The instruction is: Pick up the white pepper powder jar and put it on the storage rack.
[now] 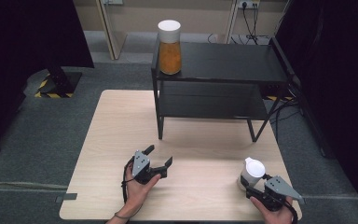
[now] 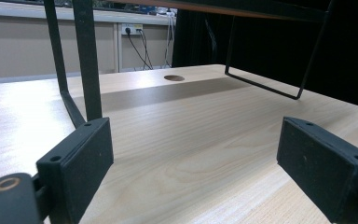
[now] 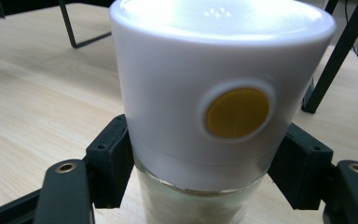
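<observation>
The right gripper (image 1: 256, 185) has its fingers (image 3: 109, 158) clamped on the upright white-lidded glass jar (image 1: 251, 173) at the light wooden table's (image 1: 121, 135) near right corner, while the left gripper (image 1: 161, 156), fingers apart, holds nothing.

A light wooden table (image 1: 121, 140) is standing on grey carpet (image 1: 37, 126), its pale grain catching the light. A black two-tier metal shelf (image 1: 223, 63) is resting on the table's far half, its thin legs planted on the wood. On the shelf's top tier, at the left corner, a tall jar with orange contents (image 1: 169, 46) and a white lid is standing upright. Near the table's front right corner, a smaller white-lidded jar (image 1: 251, 172) is sitting on the tabletop, a round yellow spot showing on the side of its lid. A round hole (image 2: 174, 78) is showing in the tabletop beyond the shelf's legs.
</observation>
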Action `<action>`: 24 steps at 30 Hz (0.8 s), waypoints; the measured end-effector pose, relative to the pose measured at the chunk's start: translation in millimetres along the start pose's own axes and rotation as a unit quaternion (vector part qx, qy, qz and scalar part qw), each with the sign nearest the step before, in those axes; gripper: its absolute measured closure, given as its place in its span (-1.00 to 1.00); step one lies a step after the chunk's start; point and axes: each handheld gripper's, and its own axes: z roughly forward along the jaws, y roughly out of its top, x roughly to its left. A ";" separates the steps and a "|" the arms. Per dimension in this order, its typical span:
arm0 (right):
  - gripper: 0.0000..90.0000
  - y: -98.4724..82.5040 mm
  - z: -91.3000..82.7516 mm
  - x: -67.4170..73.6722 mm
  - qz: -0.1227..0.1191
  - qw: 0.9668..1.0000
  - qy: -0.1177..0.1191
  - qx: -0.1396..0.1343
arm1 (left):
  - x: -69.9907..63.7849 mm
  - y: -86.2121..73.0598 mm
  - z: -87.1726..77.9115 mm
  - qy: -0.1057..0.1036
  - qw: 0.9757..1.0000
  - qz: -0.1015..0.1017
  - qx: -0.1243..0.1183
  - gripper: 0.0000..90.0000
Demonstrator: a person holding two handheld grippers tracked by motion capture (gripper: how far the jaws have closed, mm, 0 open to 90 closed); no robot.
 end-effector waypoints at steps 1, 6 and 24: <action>-0.32 1.4 -0.6 0.7 -0.001 1.000 -0.001 -0.004 | -0.1 0.0 0.0 0.000 1.000 0.000 0.000 -0.77; -0.32 10.8 -2.4 3.4 -0.006 1.000 -0.002 -0.021 | -0.3 -0.4 -0.1 0.000 1.000 0.001 -0.001 -0.77; -0.32 49.7 -1.1 6.3 -0.011 0.998 -0.016 -0.067 | 0.1 -0.1 0.0 0.000 1.000 -0.001 0.000 -0.77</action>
